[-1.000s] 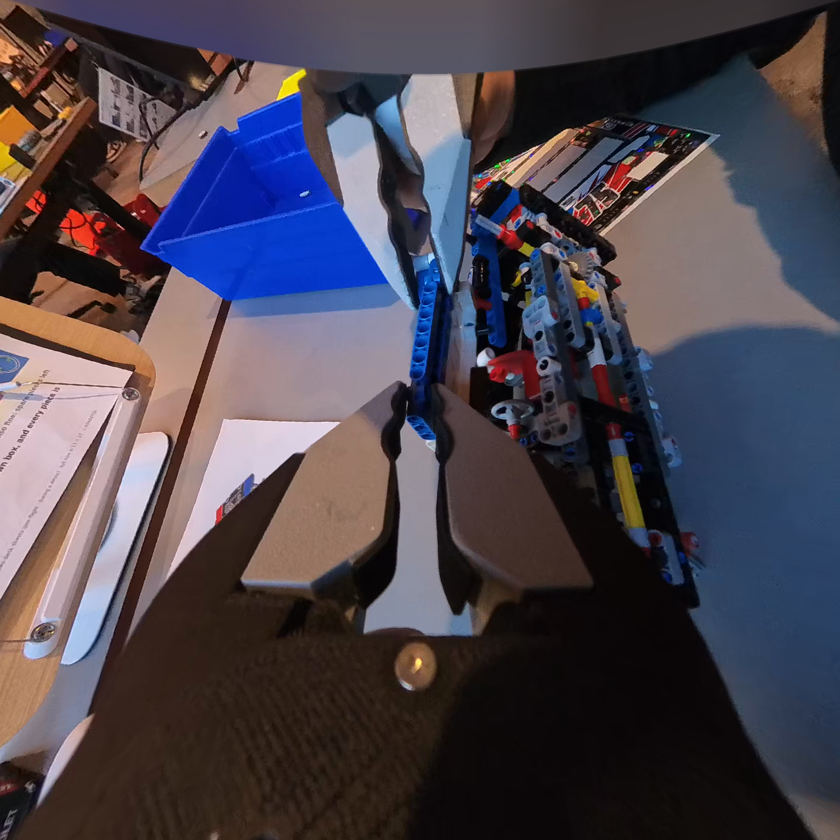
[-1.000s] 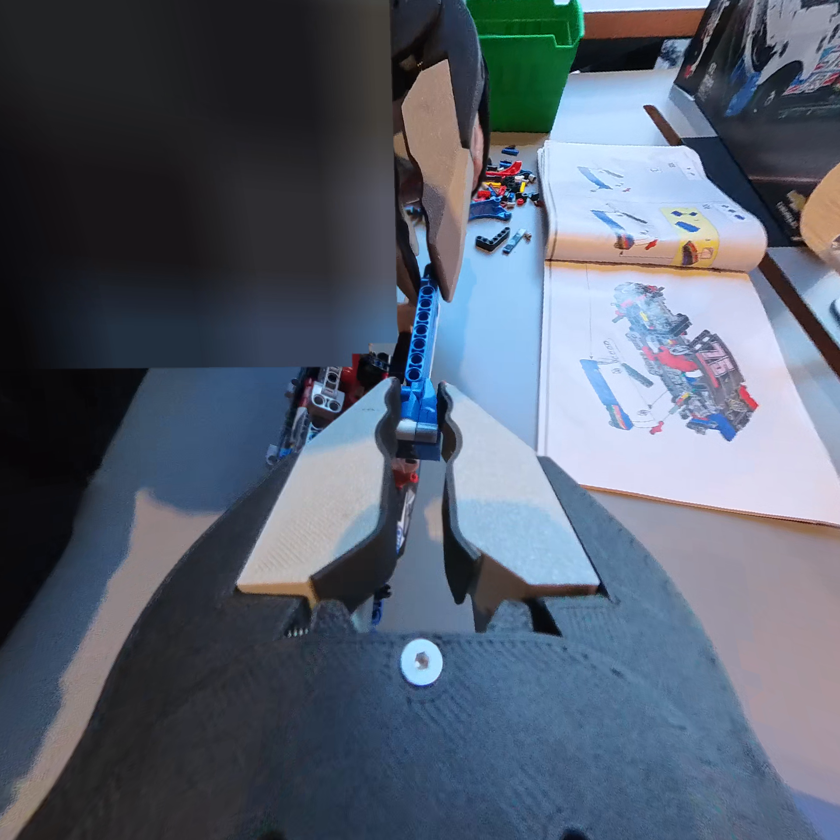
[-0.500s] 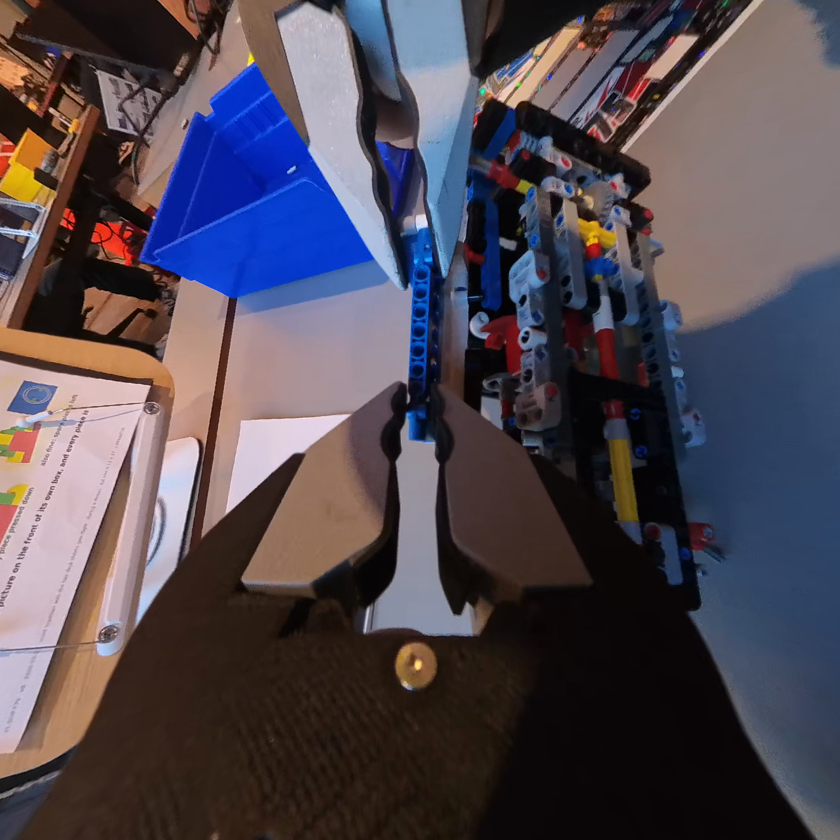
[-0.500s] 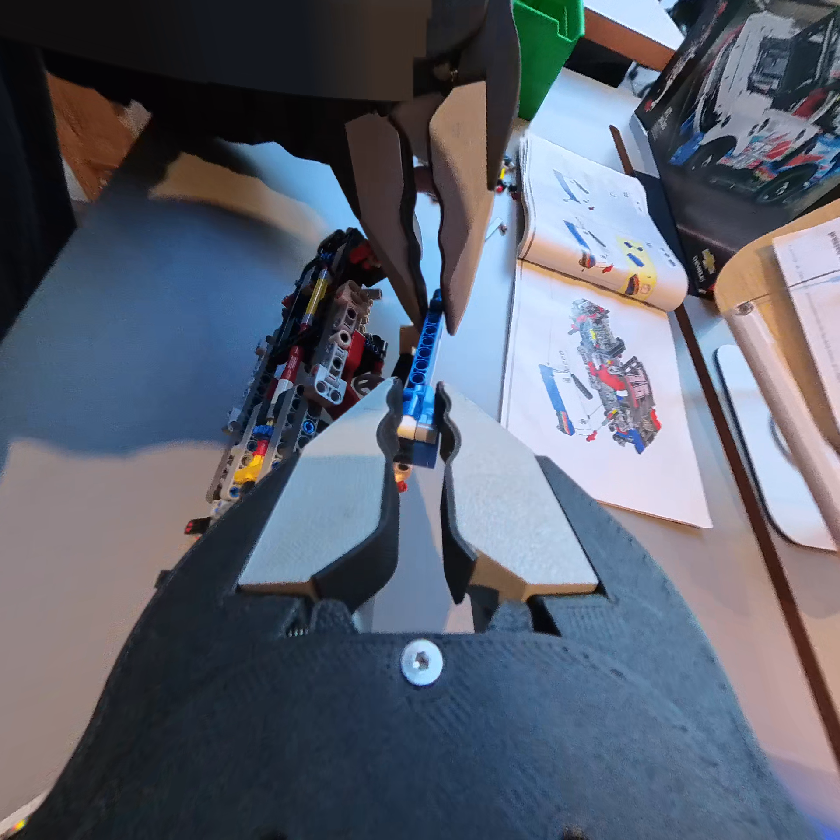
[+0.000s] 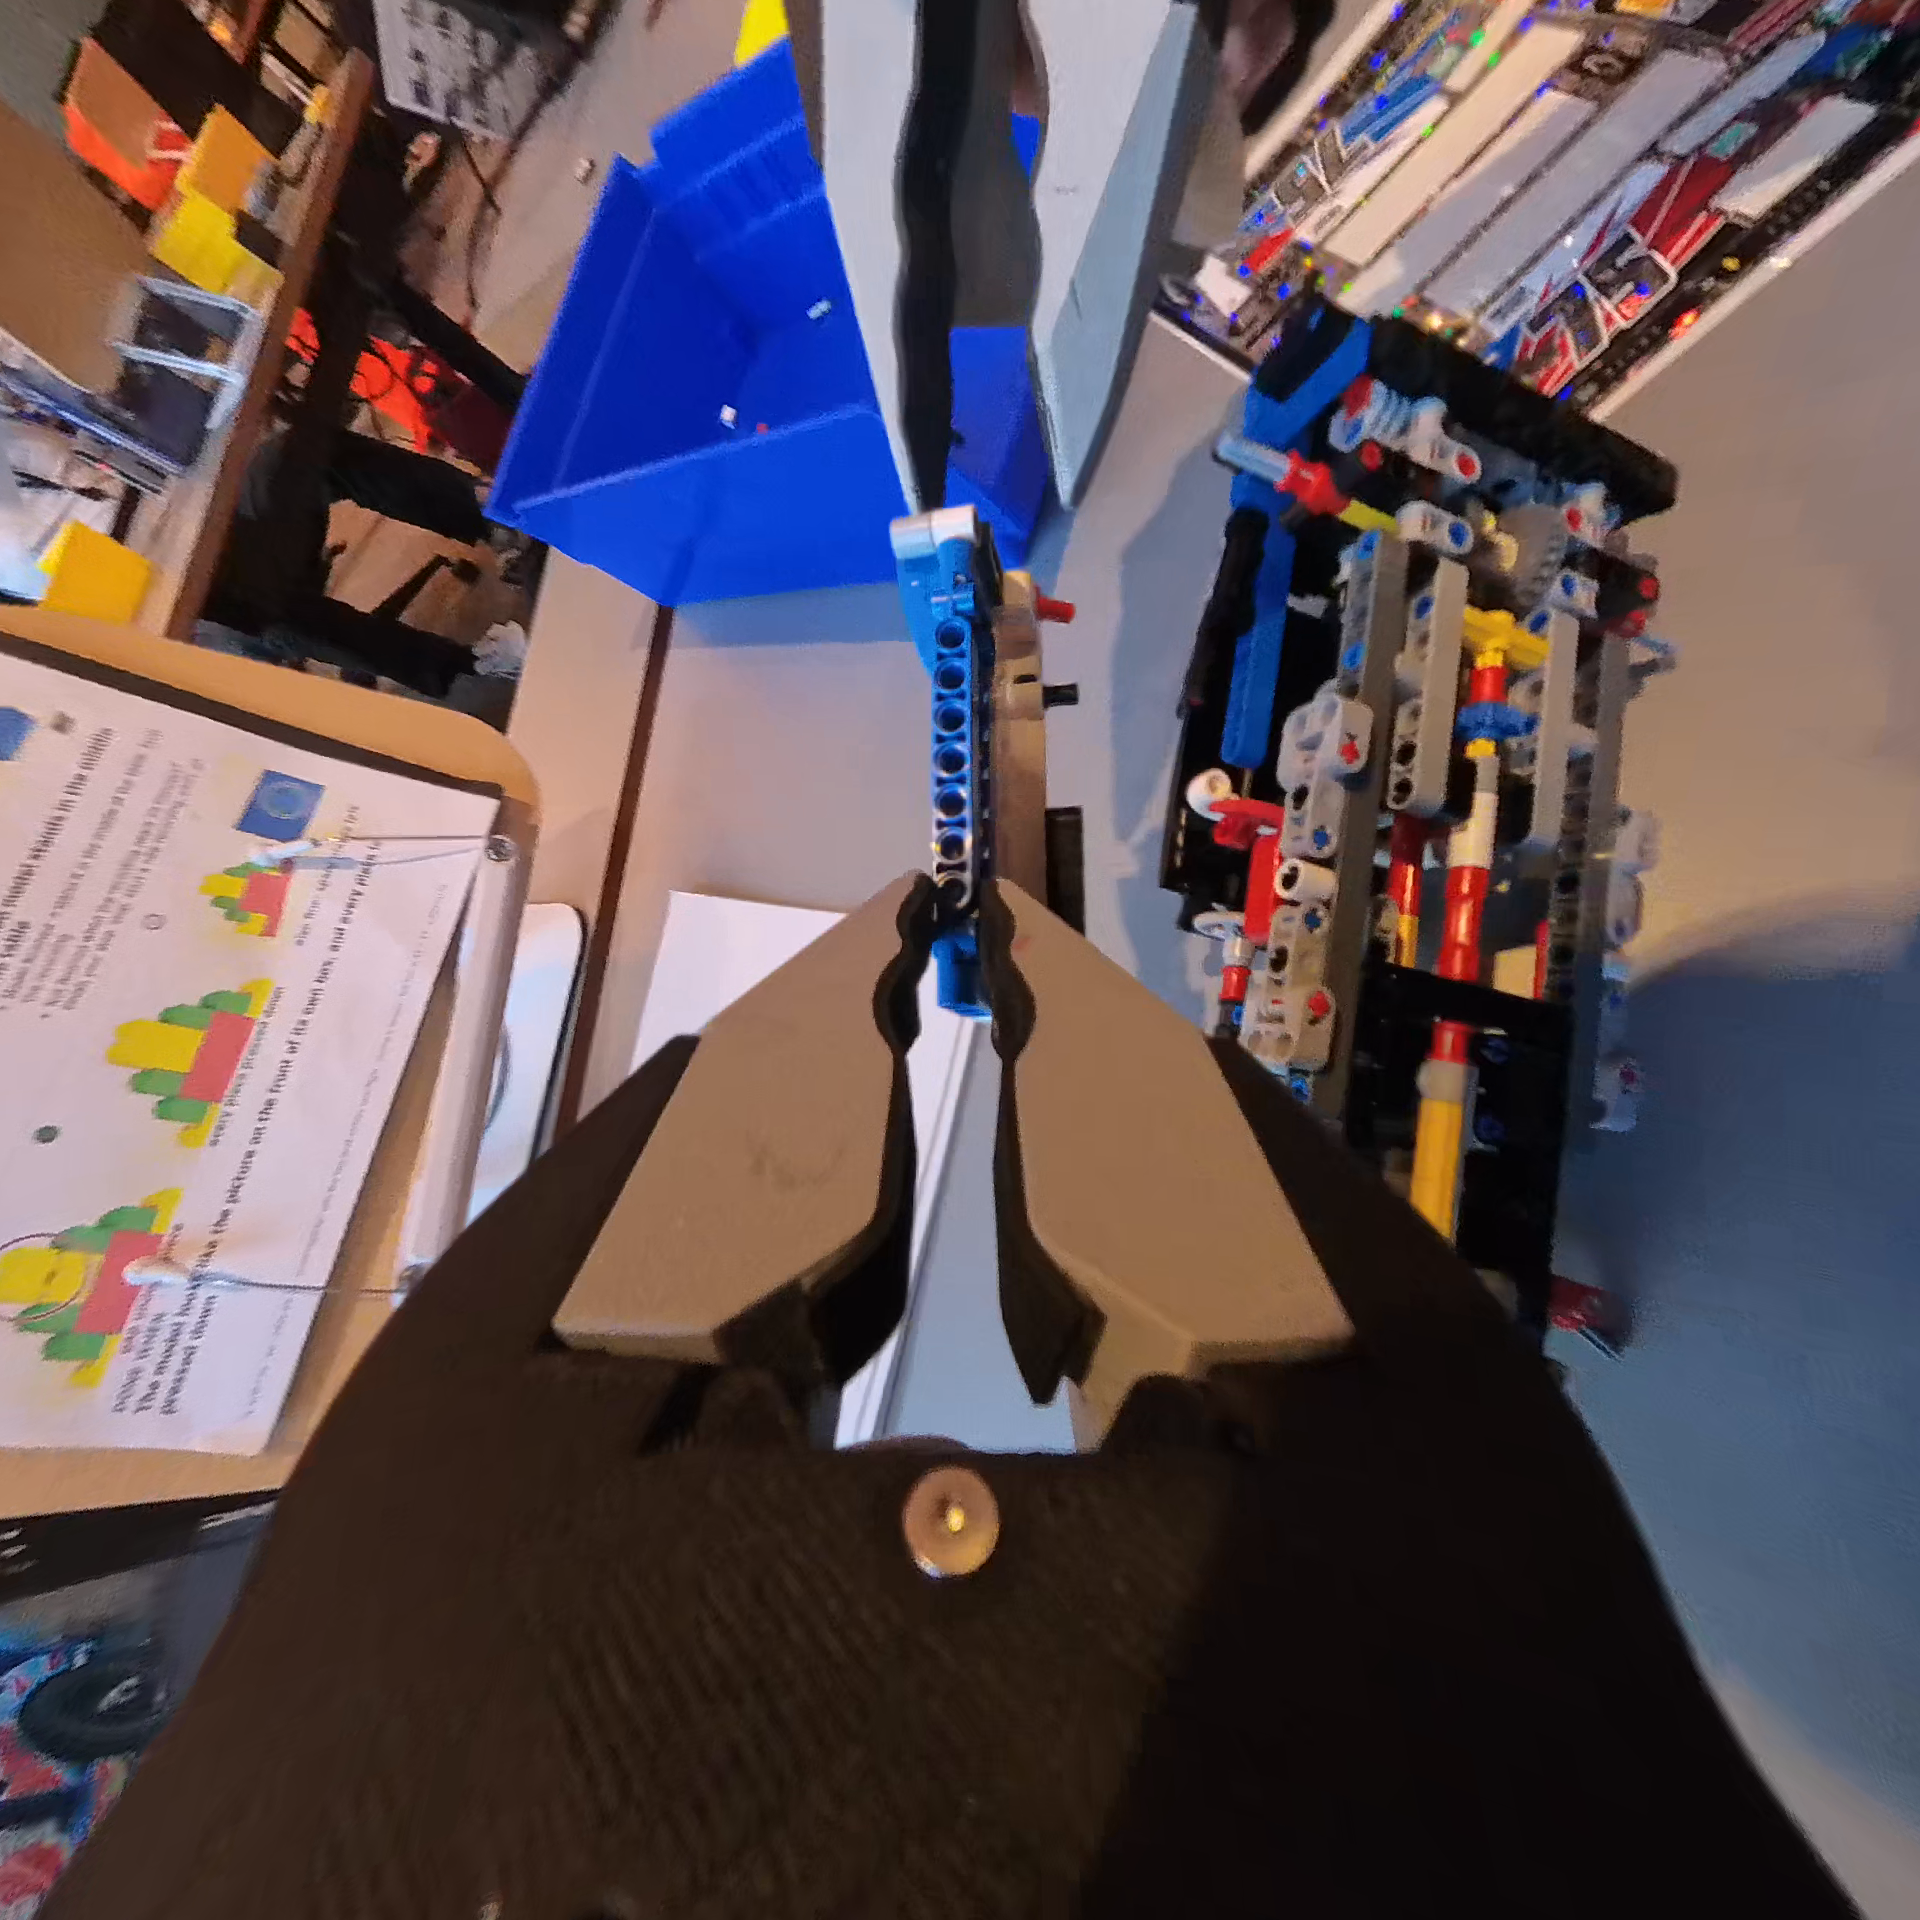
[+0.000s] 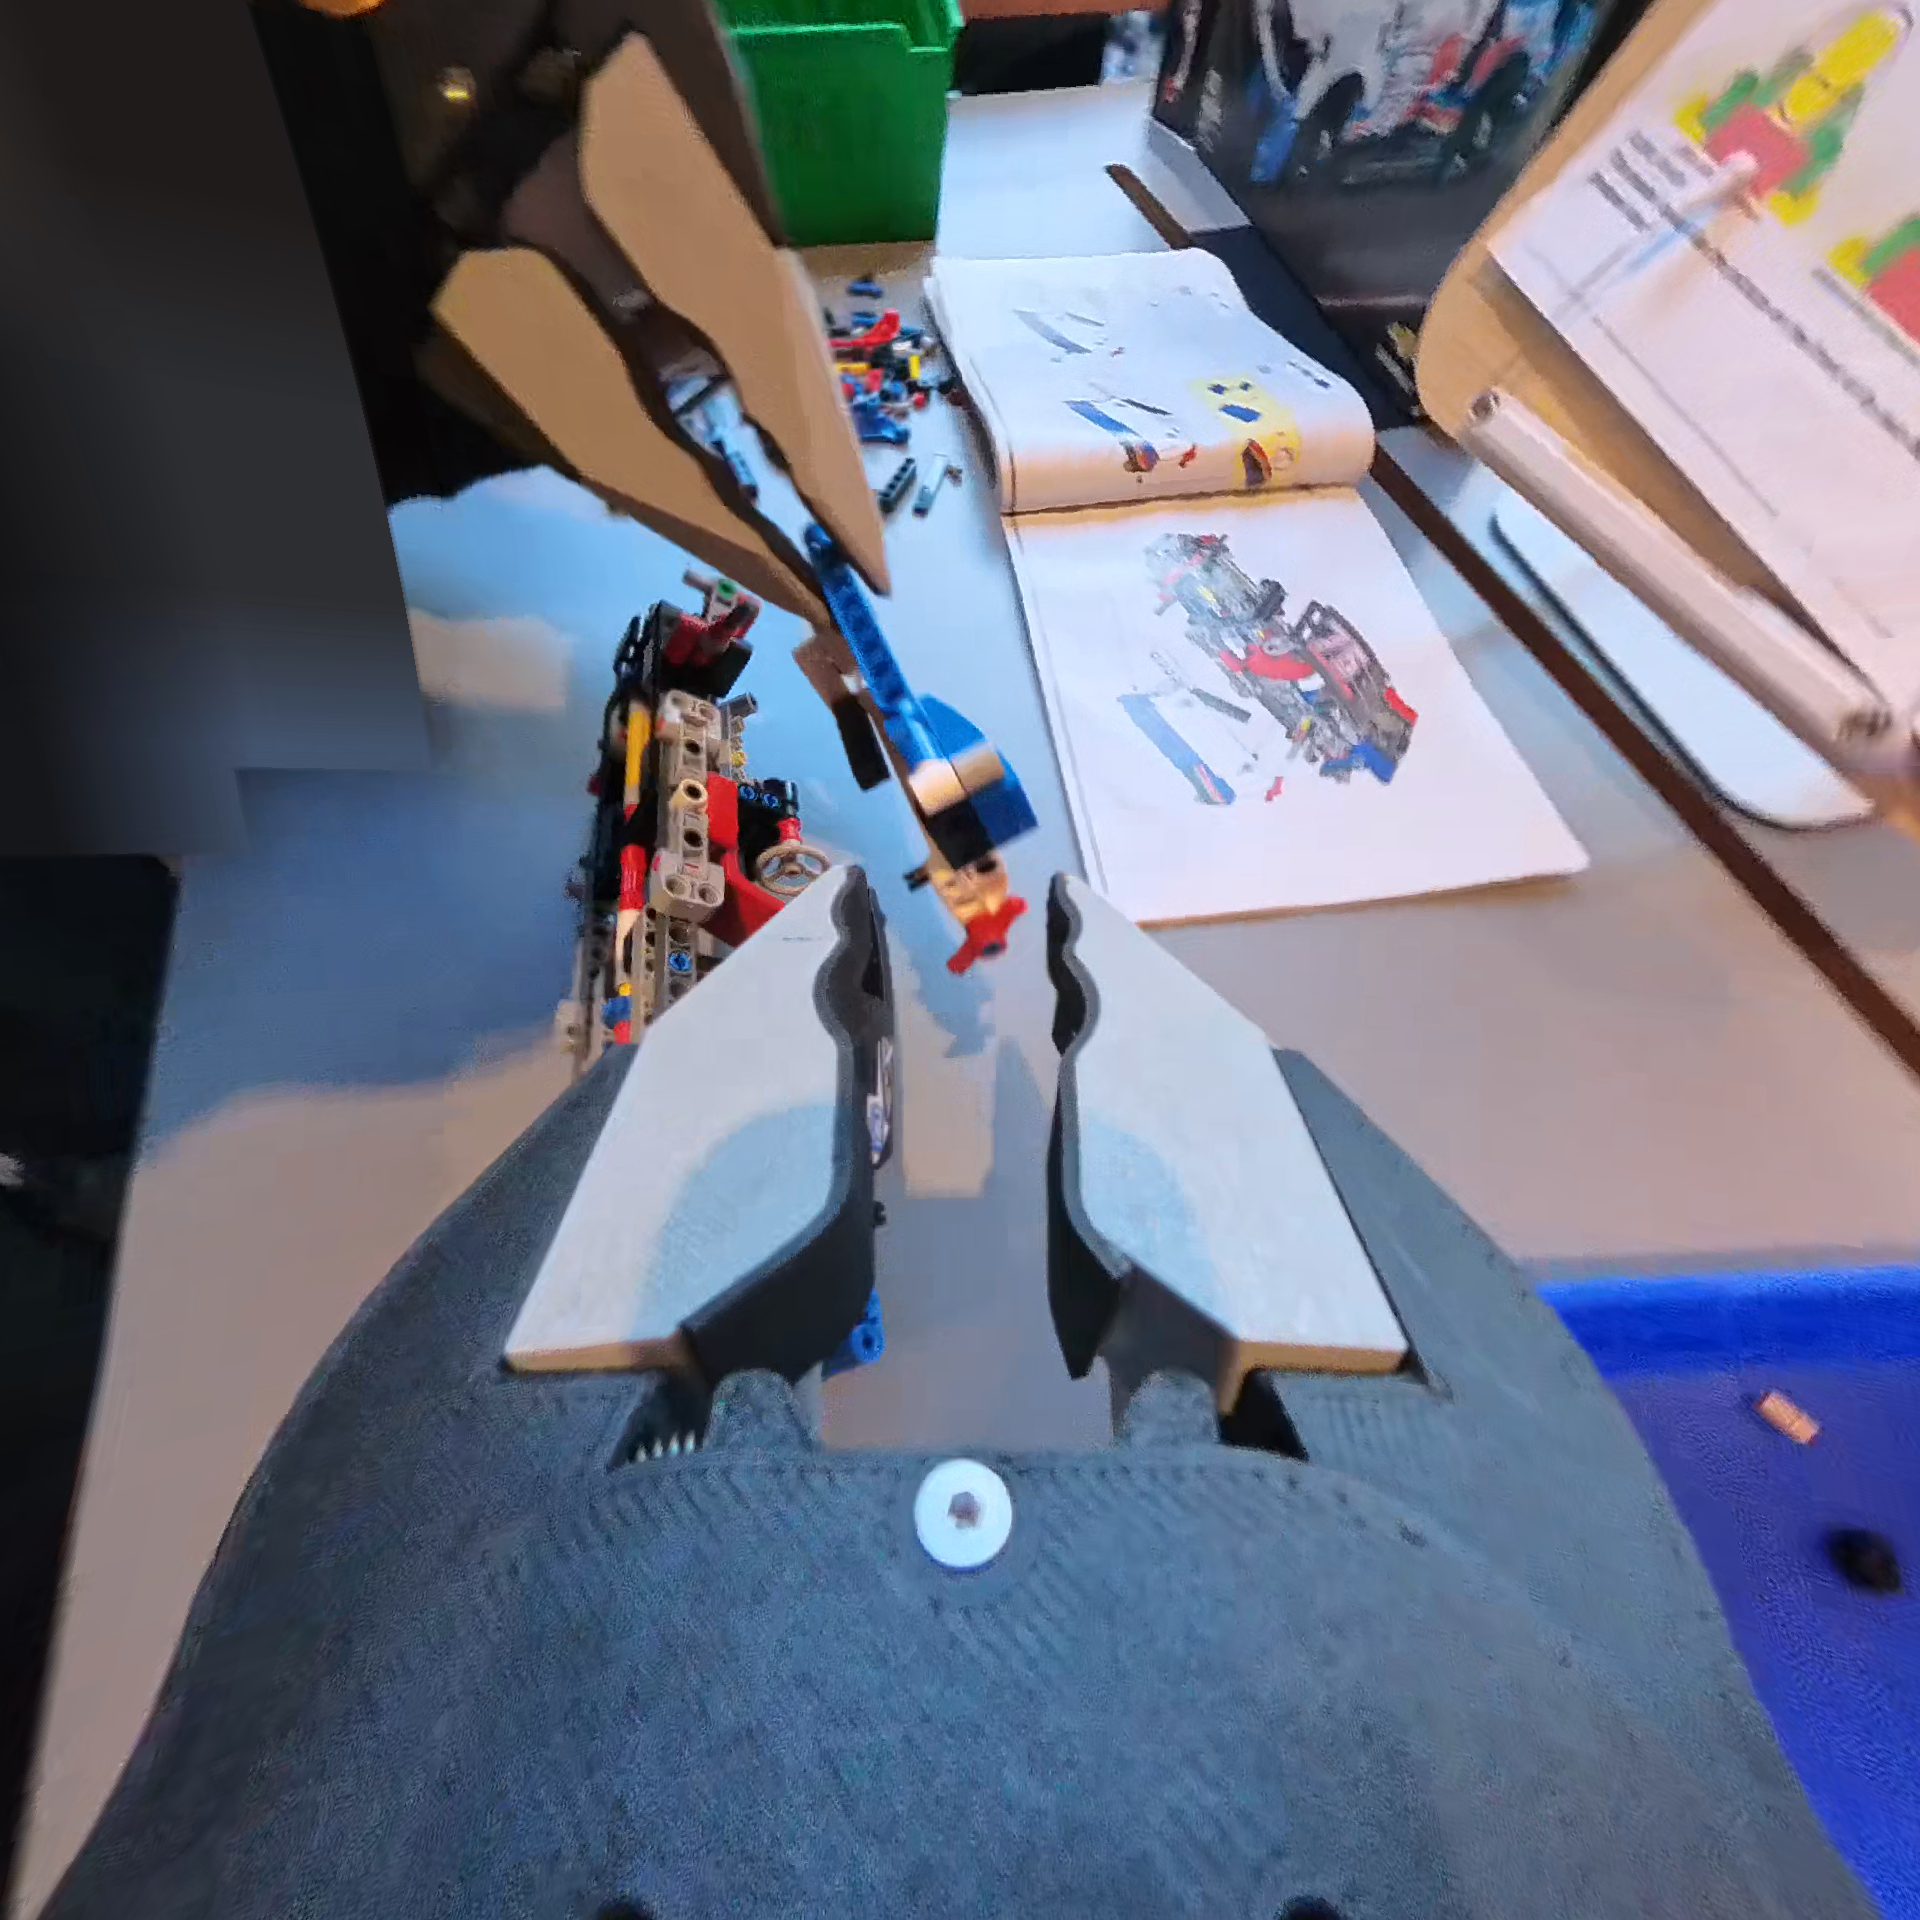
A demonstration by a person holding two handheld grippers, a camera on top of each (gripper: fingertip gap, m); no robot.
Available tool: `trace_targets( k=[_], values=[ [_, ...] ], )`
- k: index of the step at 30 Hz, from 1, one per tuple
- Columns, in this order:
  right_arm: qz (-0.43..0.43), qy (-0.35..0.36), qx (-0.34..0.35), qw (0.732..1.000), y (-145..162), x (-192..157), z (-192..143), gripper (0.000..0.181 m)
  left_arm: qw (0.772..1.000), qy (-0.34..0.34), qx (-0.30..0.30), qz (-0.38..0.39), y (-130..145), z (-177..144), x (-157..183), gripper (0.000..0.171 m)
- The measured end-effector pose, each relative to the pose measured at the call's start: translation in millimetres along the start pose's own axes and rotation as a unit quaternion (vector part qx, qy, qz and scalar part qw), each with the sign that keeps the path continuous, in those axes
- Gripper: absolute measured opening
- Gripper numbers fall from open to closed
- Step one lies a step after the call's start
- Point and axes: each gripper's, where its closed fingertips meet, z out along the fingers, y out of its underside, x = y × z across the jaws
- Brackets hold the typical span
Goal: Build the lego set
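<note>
My left gripper (image 5: 956, 914) is shut on one end of a long blue beam subassembly (image 5: 958, 748) with grey, black and red bits, and holds it above the table. In the right wrist view the same subassembly (image 6: 914, 727) hangs from the left gripper (image 6: 847, 597). My right gripper (image 6: 954, 925) is open and empty, just short of the subassembly's red tip. The part-built car chassis (image 5: 1423, 831) lies on the grey table to the right; it also shows in the right wrist view (image 6: 675, 821).
An open instruction booklet (image 6: 1247, 644) lies right of the chassis. Loose pieces (image 6: 883, 364) sit before a green bin (image 6: 842, 114). A blue bin (image 5: 707, 395) stands behind. A sticker sheet (image 5: 1558, 177) and a wooden board with a printed sheet (image 5: 208, 987) flank the area.
My right gripper has let go of the blue subassembly, opened and drawn back. The left gripper still holds it, and both views have tilted.
</note>
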Motion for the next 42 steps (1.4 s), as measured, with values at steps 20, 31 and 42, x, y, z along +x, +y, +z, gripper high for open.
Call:
trace_targets(
  k=[20,31,42],
  values=[
    [0.206,-0.036,0.110,0.972,-28.8,-40.2,-22.3,0.019,0.985,-0.137,0.027,0.098,-68.0,-56.8,7.6,0.005],
    [0.254,-0.081,0.104,0.958,-25.5,-36.4,-31.7,0.002,0.981,-0.142,0.014,0.132,-71.8,-54.0,12.2,0.005],
    [0.334,-0.144,0.139,0.921,-25.8,-33.5,-36.2,0.005,0.969,-0.166,0.005,0.183,-71.1,-49.5,10.2,0.005]
  ],
)
